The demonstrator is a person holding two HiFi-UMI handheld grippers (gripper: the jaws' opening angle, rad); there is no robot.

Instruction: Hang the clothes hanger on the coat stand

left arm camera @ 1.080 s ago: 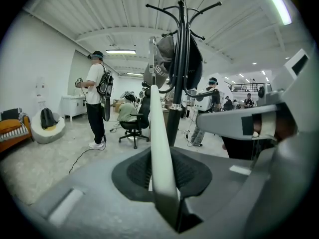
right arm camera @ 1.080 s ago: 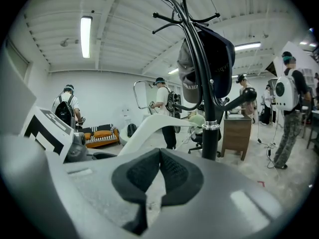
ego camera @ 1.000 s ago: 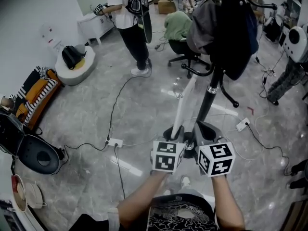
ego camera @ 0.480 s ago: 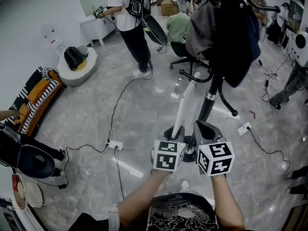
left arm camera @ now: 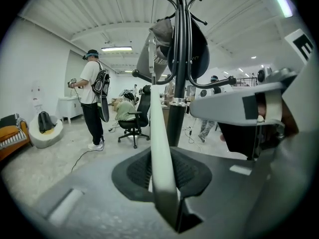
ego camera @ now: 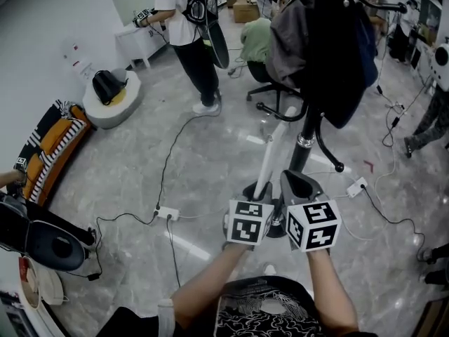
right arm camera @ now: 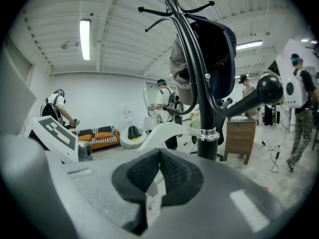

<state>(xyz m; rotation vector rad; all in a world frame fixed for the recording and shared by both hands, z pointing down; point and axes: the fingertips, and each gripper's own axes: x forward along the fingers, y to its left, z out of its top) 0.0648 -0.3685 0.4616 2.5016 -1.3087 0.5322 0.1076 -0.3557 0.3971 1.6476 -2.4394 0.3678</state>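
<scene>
— What is held by the left gripper (left arm camera: 167,171)?

— A white clothes hanger (left arm camera: 160,128) is clamped between its jaws. The pads are pressed against both sides of the bar, so the jaws are kept narrow.

— Where is the hanger pointed?

— It is raised steeply from the jaws and lies just beside the pole of the black coat stand (ego camera: 303,144). Its upper end is seen close to a curved lower hook (ego camera: 266,111). Whether the two are touching cannot be told.

— How is the right gripper (right arm camera: 158,176) set?

— Its jaws are brought together, with the pads meeting at their tips. Nothing is seen gripped between them. It is held just to the right of the left gripper, with the two marker cubes almost side by side.

— What is carried on the stand?

— Dark clothes (ego camera: 340,48) and a grey garment (ego camera: 289,37) are hung from the upper hooks.

— What else is seen around?

— A power strip (ego camera: 167,211) with cables is laid on the grey polished floor (ego camera: 210,153). Farther off, a standing person (ego camera: 186,20) in a white top is seen. A second person in green (ego camera: 259,37) is seen at an office chair, well apart from the stand's base.
</scene>
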